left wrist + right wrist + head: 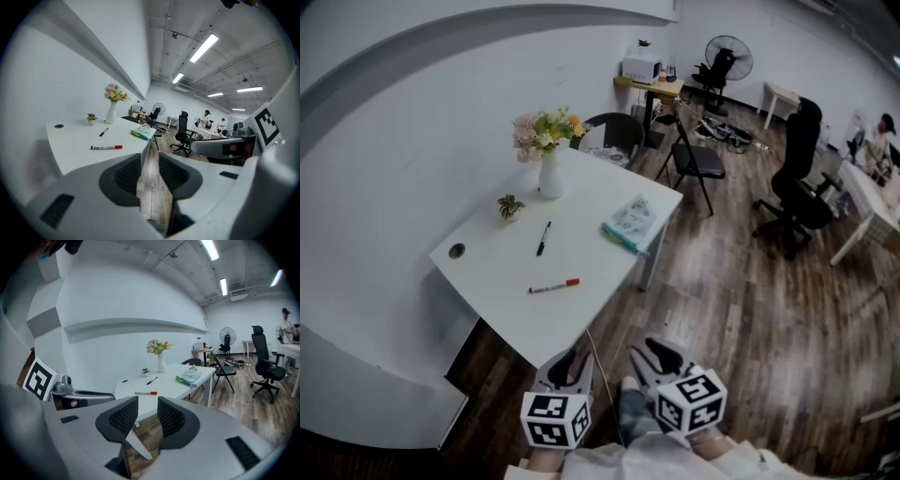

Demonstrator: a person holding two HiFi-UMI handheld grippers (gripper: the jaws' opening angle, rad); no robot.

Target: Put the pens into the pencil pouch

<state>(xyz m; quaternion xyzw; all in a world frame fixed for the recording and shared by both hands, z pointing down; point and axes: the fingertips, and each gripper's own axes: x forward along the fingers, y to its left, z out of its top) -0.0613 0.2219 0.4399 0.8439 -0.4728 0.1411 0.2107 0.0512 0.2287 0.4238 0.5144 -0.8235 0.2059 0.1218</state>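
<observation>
The lettering on the red-capped marker [554,286] was too small to read, and so was the print on the pencil pouch [630,223]. The black chair [614,131] stood half hidden behind the table [487,272] and the vase [549,176]. The camera wearer's pale clothing [656,461] ran off the bottom edge, and the distant person [878,141] was too small to make out.

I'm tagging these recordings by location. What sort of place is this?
Most likely an open office or lab workspace. A swivel office chair and a folding chair stand in the room, a white table sits by the wall, and strip lights hang under an exposed ceiling.
</observation>
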